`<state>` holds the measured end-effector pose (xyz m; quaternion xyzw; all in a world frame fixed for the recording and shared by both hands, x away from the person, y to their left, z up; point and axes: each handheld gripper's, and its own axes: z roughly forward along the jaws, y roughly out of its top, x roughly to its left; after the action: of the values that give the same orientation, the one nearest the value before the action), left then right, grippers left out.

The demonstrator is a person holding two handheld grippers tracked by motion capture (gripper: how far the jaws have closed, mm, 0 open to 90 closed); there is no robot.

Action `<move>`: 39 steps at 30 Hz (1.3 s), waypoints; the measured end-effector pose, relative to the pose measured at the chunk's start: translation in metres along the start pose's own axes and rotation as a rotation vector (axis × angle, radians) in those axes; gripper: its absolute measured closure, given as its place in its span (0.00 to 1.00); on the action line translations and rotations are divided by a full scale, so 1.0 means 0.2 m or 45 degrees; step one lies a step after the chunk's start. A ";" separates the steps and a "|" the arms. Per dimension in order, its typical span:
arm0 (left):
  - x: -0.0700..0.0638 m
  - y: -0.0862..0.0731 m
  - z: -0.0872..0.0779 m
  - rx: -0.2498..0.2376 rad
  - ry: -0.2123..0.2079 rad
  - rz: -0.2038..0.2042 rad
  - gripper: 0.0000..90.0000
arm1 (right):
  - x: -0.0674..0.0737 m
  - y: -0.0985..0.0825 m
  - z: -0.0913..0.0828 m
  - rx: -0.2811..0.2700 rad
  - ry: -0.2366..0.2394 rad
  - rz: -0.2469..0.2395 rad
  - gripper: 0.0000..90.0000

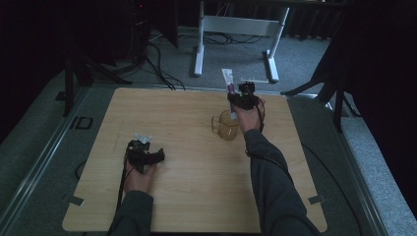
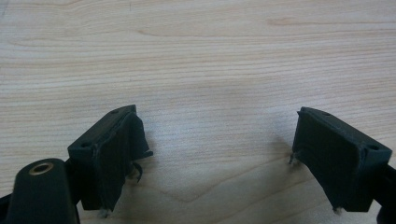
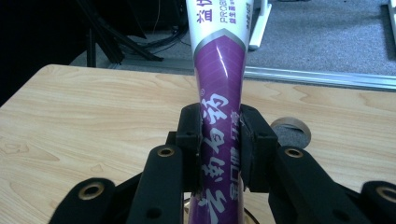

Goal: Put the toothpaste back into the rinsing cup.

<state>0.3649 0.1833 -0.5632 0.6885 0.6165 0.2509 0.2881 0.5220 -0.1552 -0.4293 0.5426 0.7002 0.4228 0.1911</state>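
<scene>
Right gripper view: toothpaste tube [image 3: 219, 107] clamped between fingers [image 3: 189, 135].

One toothpaste tube [image 3: 219, 93], one glass mug [image 1: 226, 126] (amber), two grippers.

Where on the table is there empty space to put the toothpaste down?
Bare wood lies between the left hand-held gripper and the glass mug, and along the table's near edge. The far-left corner looks free too. It's crowded around the mug, where the right hand-held gripper holds the toothpaste tube.
</scene>
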 end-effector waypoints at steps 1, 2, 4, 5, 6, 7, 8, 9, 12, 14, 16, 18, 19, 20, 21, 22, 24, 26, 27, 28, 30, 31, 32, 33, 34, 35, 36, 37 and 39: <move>0.00 0.00 0.00 0.000 0.000 0.000 0.16 | 0.00 0.00 0.00 0.000 0.000 0.002 0.81; 0.00 0.00 0.00 0.000 0.000 0.000 0.16 | 0.00 -0.01 0.01 -0.002 0.000 0.004 0.81; 0.00 0.00 0.00 0.000 0.000 0.000 0.16 | 0.00 -0.01 0.01 -0.005 -0.003 -0.001 0.81; 0.00 0.00 0.00 0.000 0.000 0.000 0.16 | 0.00 -0.02 0.01 -0.002 -0.006 -0.001 0.81; 0.00 0.00 0.00 0.000 0.000 0.000 0.16 | 0.00 -0.02 0.02 0.002 -0.009 0.000 0.81; 0.00 0.00 0.00 0.000 -0.001 0.000 0.16 | 0.00 -0.02 0.02 0.002 -0.010 -0.001 0.81; 0.00 0.00 0.00 0.000 -0.001 0.001 0.16 | 0.00 -0.03 0.02 0.003 -0.014 -0.001 0.81; 0.00 0.00 0.00 0.000 -0.001 0.001 0.16 | 0.00 -0.03 0.03 0.004 -0.019 -0.002 0.81; 0.00 0.00 0.00 0.000 -0.001 0.001 0.16 | 0.00 -0.05 0.03 -0.010 -0.026 -0.017 0.81; 0.00 0.00 0.00 0.000 0.000 0.002 0.16 | 0.00 -0.06 0.03 -0.014 -0.030 -0.015 0.81; 0.00 0.00 0.00 -0.003 -0.006 0.010 0.17 | -0.01 -0.06 0.03 -0.017 -0.029 -0.012 0.81; 0.00 0.00 0.00 -0.005 -0.009 0.012 0.18 | -0.01 -0.06 0.03 -0.021 -0.029 -0.020 0.81; 0.00 0.00 -0.01 -0.006 -0.009 0.012 0.18 | -0.01 -0.06 0.03 -0.022 -0.028 -0.023 0.81; 0.00 0.00 -0.01 -0.006 -0.011 0.015 0.19 | -0.01 -0.06 0.03 -0.027 -0.026 -0.022 0.81; -0.01 0.00 -0.01 -0.010 -0.011 0.015 0.20 | -0.01 -0.07 0.03 -0.033 -0.024 -0.018 0.81; -0.01 -0.01 -0.01 -0.018 -0.013 0.016 0.22 | 0.00 -0.07 0.03 -0.036 -0.025 -0.015 0.81; -0.02 -0.01 -0.02 -0.034 -0.013 0.014 0.30 | 0.00 -0.07 0.03 -0.041 -0.022 -0.015 0.81; -0.05 -0.02 -0.04 -0.038 0.026 0.036 0.43 | 0.01 -0.08 0.03 -0.046 -0.020 -0.025 0.81; -0.07 -0.01 -0.05 -0.024 0.065 0.064 0.46 | 0.02 -0.08 0.03 -0.049 -0.022 -0.037 0.81; -0.09 -0.01 -0.05 -0.014 0.094 0.089 0.50 | 0.02 -0.09 0.03 -0.055 -0.023 -0.050 0.81; -0.14 0.01 -0.06 -0.011 0.058 0.122 0.52 | 0.03 -0.10 0.02 -0.061 -0.019 -0.073 0.81; -0.15 0.02 -0.06 -0.017 0.037 0.125 0.52 | 0.03 -0.10 0.02 -0.062 -0.023 -0.073 0.81; -0.15 0.02 -0.06 -0.017 0.037 0.125 0.52 | 0.03 -0.11 0.02 -0.064 -0.020 -0.070 0.81; -0.19 0.05 -0.06 -0.035 -0.021 0.117 0.52 | 0.02 -0.11 0.02 -0.069 -0.016 -0.059 0.81; -0.21 0.07 -0.07 -0.042 -0.041 0.118 0.52 | 0.02 -0.12 0.02 -0.078 -0.015 -0.056 0.81; -0.23 0.08 -0.07 -0.057 -0.066 0.117 0.52 | 0.02 -0.12 0.01 -0.079 -0.012 -0.060 0.81; -0.26 0.11 -0.07 -0.072 -0.102 0.124 0.52 | 0.02 -0.12 0.01 -0.081 -0.012 -0.066 0.81; -0.28 0.12 -0.08 -0.078 -0.125 0.135 0.52 | 0.02 -0.13 0.01 -0.081 -0.010 -0.067 0.81; -0.34 0.15 -0.07 -0.099 -0.189 0.150 0.51 | 0.02 -0.13 0.02 -0.080 -0.012 -0.068 0.81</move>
<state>0.3679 0.1138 -0.5305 0.7286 0.5416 0.2394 0.3444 0.5076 -0.1520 -0.4515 0.5194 0.6999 0.4369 0.2226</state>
